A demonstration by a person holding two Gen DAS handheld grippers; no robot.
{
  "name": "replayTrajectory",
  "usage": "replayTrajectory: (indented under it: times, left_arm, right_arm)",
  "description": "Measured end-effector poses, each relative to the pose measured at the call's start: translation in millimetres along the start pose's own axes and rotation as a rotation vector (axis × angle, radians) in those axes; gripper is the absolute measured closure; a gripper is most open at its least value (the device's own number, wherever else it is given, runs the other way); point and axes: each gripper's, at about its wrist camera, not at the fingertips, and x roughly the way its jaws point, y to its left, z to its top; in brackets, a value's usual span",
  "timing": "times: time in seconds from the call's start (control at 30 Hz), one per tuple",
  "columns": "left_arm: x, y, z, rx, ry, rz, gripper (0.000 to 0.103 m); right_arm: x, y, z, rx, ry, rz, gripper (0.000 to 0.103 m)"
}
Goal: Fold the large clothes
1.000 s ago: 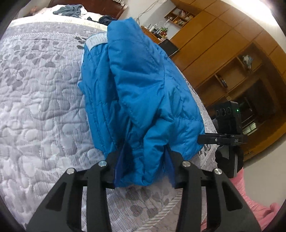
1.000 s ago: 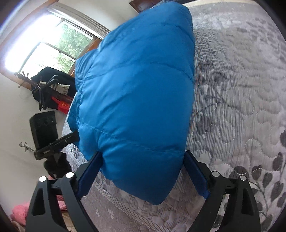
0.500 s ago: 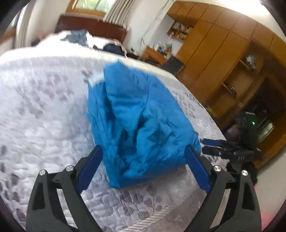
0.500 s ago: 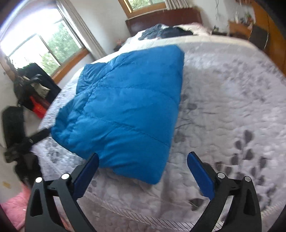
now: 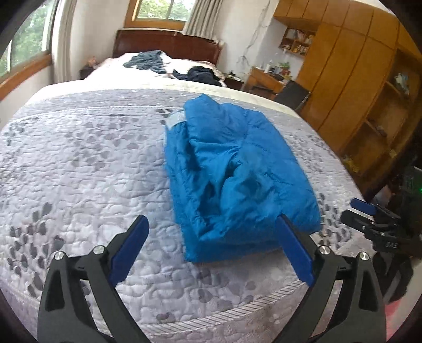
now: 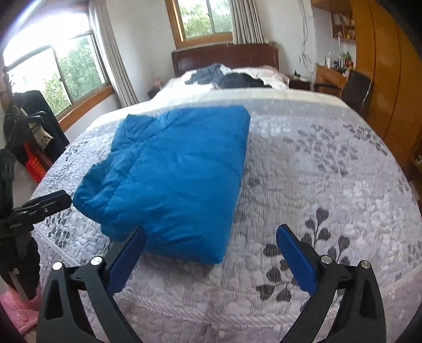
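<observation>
Left wrist view: both grippers, left (image 5: 211,224) and right (image 6: 211,234), gape empty before the folded jacket (image 5: 234,182) (underside hidden).

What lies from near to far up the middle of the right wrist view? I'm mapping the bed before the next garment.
Right claw, open → folded blue jacket on the grey quilt → heap of dark clothes near the pillows → wooden headboard → window.
</observation>
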Motion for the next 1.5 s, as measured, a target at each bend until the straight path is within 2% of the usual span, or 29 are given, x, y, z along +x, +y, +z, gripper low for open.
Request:
replayTrajectory:
  times: [0.33, 0.57, 0.77, 1.03, 1.5]
  left_arm:
    - [-11.8, -10.7, -10.5, 0.021, -0.029, 0.113, 0.005]
    - [-17.0, -17.4, -15.5, 0.026, -0.037, 0.162, 0.005]
    - [-24.3, -16.1, -19.2, 0.013, -0.06, 0.2, 0.004]
    - [-26.9, -17.3, -23.2, 0.013, -0.056, 0.241, 0.004]
    - [-28.7, -19.8, -29.9, 0.007, -0.046, 0.268, 0.004]
  right_arm:
    - [-1.9, 7.2, -10.4, 0.008, 0.042, -0.059, 0.004]
    - [-6.2, 18.5, -14.1, -0.006, 0.023, -0.063, 0.004]
    - [-6.8, 24.6, -15.1, -0.023, 0.019, -0.111, 0.004]
    - [-8.1, 25.7, -15.8, -0.012, 0.018, -0.121, 0.004]
    - [-3.5, 25.3, -17.8, -0.007, 0.034, -0.119, 0.004]
